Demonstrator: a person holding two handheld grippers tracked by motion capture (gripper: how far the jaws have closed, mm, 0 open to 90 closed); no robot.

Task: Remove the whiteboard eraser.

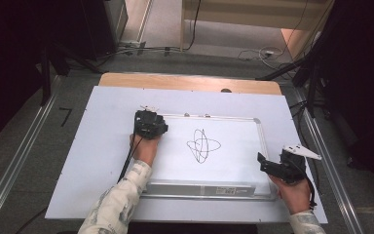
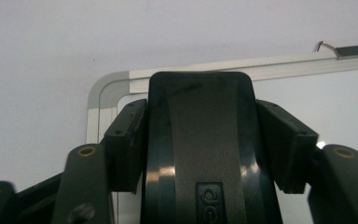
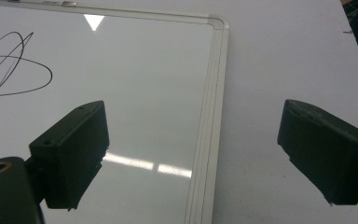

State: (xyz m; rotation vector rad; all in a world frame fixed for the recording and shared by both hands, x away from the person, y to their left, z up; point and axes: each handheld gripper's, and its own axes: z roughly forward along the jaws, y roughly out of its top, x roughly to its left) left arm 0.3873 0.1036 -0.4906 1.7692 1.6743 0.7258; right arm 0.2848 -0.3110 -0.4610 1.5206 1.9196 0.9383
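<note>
A white board with a metal frame [image 1: 259, 146] lies on the table, a black scribble [image 1: 203, 145] at its middle. My left gripper [image 1: 148, 122] hangs over the board's far left corner [image 2: 107, 88], pointing down. It is shut on a black eraser block [image 2: 200, 154] with raised lettering, which fills the gap between the pads. My right gripper [image 1: 268, 165] hovers at the board's near right edge. Its jaws stand wide open [image 3: 193, 121] with nothing between them, straddling the frame's right rail [image 3: 213, 93]. Part of the scribble [image 3: 9, 65] shows at the left of the right gripper view.
The board rests on a large white sheet [image 1: 102, 136] that covers a wooden table [image 1: 190, 81]. A small metal clip [image 2: 347, 50] sits on the board's far rail. Metal rails [image 1: 24, 146] run along the floor on both sides, and cables [image 1: 263, 52] lie beyond the table.
</note>
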